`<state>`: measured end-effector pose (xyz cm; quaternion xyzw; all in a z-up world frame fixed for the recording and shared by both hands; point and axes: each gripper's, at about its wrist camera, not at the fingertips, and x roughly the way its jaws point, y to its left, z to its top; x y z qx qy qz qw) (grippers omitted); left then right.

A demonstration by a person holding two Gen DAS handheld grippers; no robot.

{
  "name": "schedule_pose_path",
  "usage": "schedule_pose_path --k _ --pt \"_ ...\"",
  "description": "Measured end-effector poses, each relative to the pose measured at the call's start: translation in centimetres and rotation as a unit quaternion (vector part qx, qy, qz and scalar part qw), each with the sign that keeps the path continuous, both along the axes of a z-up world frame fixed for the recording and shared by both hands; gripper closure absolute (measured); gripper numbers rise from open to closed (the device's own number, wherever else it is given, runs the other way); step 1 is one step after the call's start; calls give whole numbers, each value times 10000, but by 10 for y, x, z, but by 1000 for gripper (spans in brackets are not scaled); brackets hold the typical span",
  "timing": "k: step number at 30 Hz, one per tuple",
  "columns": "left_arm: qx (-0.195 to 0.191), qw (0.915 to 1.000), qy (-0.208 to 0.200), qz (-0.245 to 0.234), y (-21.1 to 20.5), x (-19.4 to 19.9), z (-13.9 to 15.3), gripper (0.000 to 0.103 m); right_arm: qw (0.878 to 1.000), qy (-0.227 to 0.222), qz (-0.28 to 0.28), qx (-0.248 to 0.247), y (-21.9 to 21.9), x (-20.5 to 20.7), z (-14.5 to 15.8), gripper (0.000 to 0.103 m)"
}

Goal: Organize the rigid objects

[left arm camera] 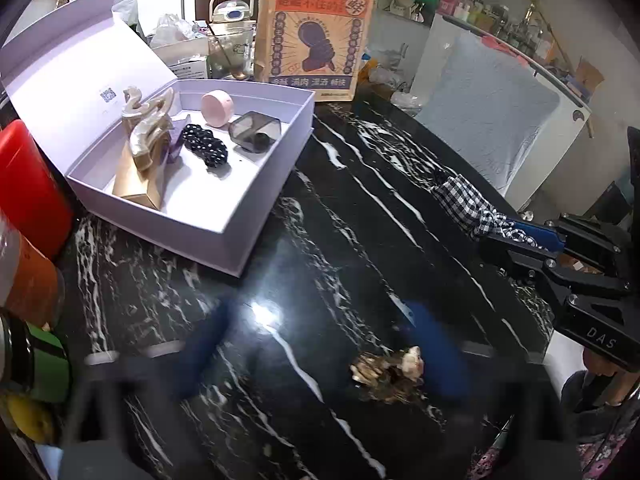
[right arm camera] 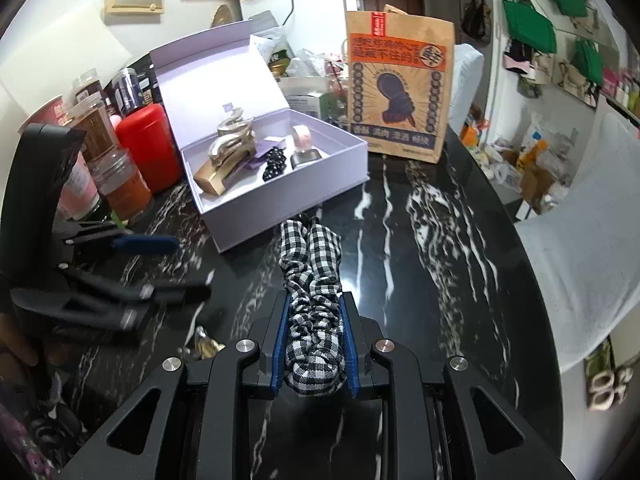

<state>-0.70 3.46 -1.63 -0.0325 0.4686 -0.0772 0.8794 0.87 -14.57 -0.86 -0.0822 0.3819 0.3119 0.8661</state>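
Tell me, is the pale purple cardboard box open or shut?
Open. The pale purple cardboard box has its hinged lid tilted back, showing the hair clips inside.

Smeared by motion in the lower part of the left wrist view: both blue pads (left arm camera: 208,344) of the left tongs (left arm camera: 320,352), edges and spacing too soft to judge. Half-covered by the right-hand pad there, a pale brownish clip (left arm camera: 386,368), shape unreadable. Blurred too in the right wrist view at centre left, the left tongs' black links. Hidden between the right tongs (right arm camera: 312,344), the near end of the checked scrunchie (right arm camera: 314,280). Cut off by the left frame edge: red canister (left arm camera: 28,188) and orange jar (left arm camera: 30,280). Too small to read: QR label (left arm camera: 107,94) on the box lid (left arm camera: 72,80).
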Motion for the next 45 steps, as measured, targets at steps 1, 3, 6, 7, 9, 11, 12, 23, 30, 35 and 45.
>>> schedule_pose_path --k 1,3,6,7,9,11,12,23,30,35,45 --pt "-28 10000 -32 -10 -2 -3 1 0 10000 5 -24 4 -3 -2 -1 80" --pt "-22 10000 36 -32 -6 -7 -1 0 10000 15 -85 14 -9 -7 -2 80" --pt "71 9999 121 -35 -12 -11 -7 0 9998 38 -166 38 -16 -12 -4 80" --pt "75 9999 140 -46 -14 -12 -9 0 9998 38 -198 36 -18 -13 -5 80" --pt "45 9998 167 -58 -17 -14 -12 0 9996 46 -263 37 -23 -17 -7 80" --pt "26 9998 203 -74 -21 -17 -17 0 9995 64 -301 41 -27 -20 -8 80" --pt "37 9997 218 -79 -23 -18 -19 0 9995 70 -319 33 -29 -21 -9 80" --pt "-68 9988 488 -78 -32 -25 -40 0 9987 239 -439 22 -38 -35 -24 80" --pt "-50 9984 556 -75 -36 -25 -50 0 9981 364 -493 16 -43 -38 -32 80" --pt "196 9978 566 -288 -46 -23 -56 0 9978 397 -536 4 -44 -34 -34 80" --pt "567 9972 173 -450 -50 -26 -54 48 9971 507 -566 -25 -43 -27 -38 80"
